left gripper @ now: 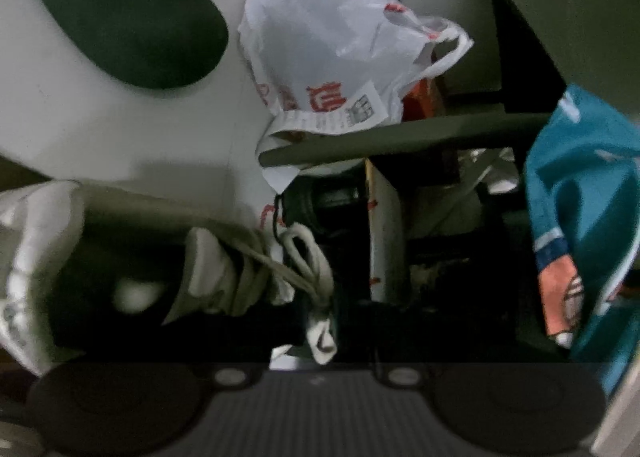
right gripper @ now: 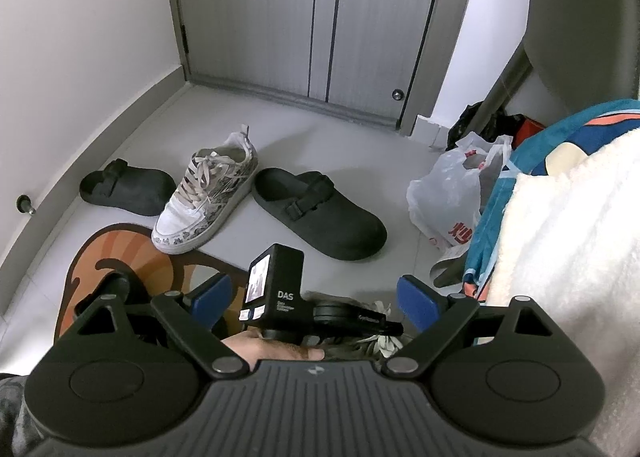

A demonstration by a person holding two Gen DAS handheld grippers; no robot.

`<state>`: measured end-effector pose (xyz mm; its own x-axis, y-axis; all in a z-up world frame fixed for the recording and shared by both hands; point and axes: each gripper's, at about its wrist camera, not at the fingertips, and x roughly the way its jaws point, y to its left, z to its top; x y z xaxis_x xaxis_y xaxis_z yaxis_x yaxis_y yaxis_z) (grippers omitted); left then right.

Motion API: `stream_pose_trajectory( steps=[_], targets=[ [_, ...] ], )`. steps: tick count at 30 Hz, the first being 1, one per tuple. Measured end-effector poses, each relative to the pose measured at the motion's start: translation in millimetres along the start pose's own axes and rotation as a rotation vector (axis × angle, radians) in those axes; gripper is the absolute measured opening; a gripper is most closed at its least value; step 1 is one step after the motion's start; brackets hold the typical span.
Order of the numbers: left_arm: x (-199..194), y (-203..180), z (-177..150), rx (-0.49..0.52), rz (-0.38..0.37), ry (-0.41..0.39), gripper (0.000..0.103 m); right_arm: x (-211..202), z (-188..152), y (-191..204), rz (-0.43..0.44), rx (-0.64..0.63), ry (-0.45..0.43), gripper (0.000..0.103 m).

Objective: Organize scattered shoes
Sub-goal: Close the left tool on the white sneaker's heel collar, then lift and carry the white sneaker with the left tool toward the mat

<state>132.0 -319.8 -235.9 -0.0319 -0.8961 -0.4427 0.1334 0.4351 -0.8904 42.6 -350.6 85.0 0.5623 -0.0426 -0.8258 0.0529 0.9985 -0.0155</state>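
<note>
The left gripper [left gripper: 316,353] is clenched on a sneaker [left gripper: 208,273] at lower left; the right gripper [right gripper: 316,293] is released. Held only by its tongue, the sneaker may slip out.

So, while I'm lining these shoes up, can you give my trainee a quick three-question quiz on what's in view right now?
1. True or false: the patterned sneaker sits between the near black clog and the far black clog.
2. The right gripper is: A) open, holding nothing; B) shut on a shoe; C) shut on a mat.
3. Fill in: the white plastic bag carries print in ____.

Key: 1 true; 2 A; 3 red.
</note>
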Motion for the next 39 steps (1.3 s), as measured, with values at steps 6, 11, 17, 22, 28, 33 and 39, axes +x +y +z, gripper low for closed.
stream_pose_trajectory(
  steps=[6, 11, 17, 22, 28, 33, 39],
  targets=[
    [-34, 8, 4, 0.011, -0.082, -0.047, 0.011, 1, -1, 2, -0.017, -0.008, -0.006, 0.093],
    [-56, 6, 6, 0.029, -0.139, -0.091, 0.01, 4, -4, 6, -0.046, -0.031, -0.006, 0.093],
    [-86, -3, 17, 0.083, -0.143, -0.128, 0.01, 14, -9, 11, -0.092, -0.085, 0.003, 0.093],
    [-124, 4, 29, 0.095, -0.138, -0.154, 0.01, 28, -13, 11, -0.11, -0.095, 0.039, 0.093],
    [-180, 4, 47, 0.153, -0.075, -0.174, 0.01, 43, -19, 19, -0.119, -0.139, 0.059, 0.093],
    [-212, -2, 60, 0.194, -0.026, -0.184, 0.01, 51, -25, 32, -0.122, -0.195, 0.065, 0.093],
    [-245, 1, 69, 0.197, -0.018, -0.204, 0.01, 77, -39, 45, -0.137, -0.238, 0.091, 0.093]
  ],
)
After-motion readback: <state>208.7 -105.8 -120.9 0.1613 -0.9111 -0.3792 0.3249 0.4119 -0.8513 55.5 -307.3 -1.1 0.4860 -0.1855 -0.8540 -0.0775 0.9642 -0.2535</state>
